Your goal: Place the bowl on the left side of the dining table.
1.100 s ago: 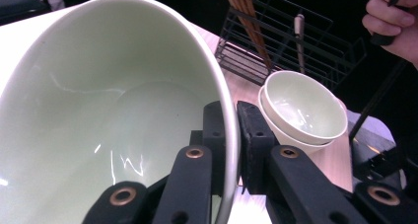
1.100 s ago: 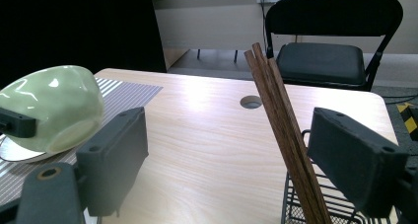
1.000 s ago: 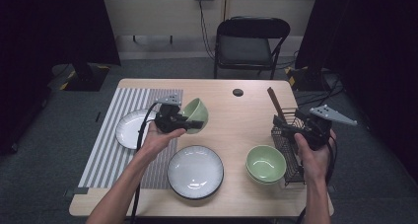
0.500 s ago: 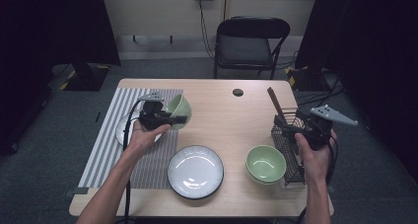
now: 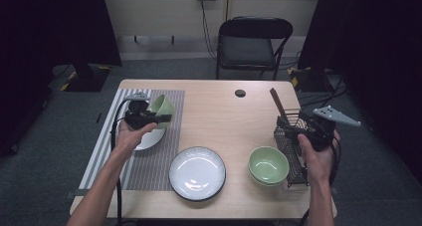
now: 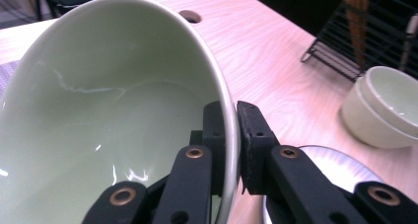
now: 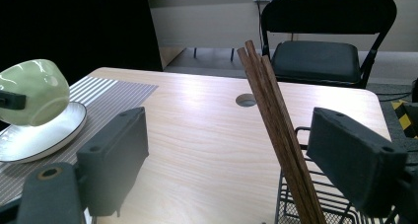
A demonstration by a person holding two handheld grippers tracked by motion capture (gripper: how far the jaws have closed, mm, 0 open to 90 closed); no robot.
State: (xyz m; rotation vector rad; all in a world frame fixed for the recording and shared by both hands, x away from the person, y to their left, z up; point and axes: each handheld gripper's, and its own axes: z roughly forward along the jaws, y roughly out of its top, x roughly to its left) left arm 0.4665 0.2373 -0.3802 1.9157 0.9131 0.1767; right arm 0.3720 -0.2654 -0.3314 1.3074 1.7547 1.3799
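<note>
- The green bowl (image 5: 162, 109) hangs tipped on its side above the striped placemat (image 5: 149, 161), at the far left part of the table (image 5: 219, 101); in the right gripper view it sits just over the white plate (image 7: 34, 132) that lies on the mat.
- The left gripper (image 5: 149, 117) has its jaws pinched on the bowl's rim: in the left gripper view one jaw is inside the wall and the other outside, with the rim (image 6: 227, 130) squeezed between them.
- The bowl is pale green and glossy, with light streaks on its inner wall (image 6: 98, 110); its outside reads a deeper olive green (image 7: 32, 88).
- Nearer the person, beside the mat's right edge, lies a larger dark-rimmed plate (image 5: 197, 172), bare on the wood.
- Right of that plate stands a stack of green bowls (image 5: 268, 165), touching or just beside the black wire rack (image 5: 291, 141) at the table's right edge.
- Wooden chopsticks (image 7: 281, 130) lean upright in the rack, rising between the right gripper's jaws without either one touching them.
- The right gripper (image 5: 311, 131) hovers at the rack with its jaws spread wide.
- A round cable hole (image 5: 240, 93) marks the far side of the tabletop; a black folding chair (image 5: 251, 42) stands beyond the table.
</note>
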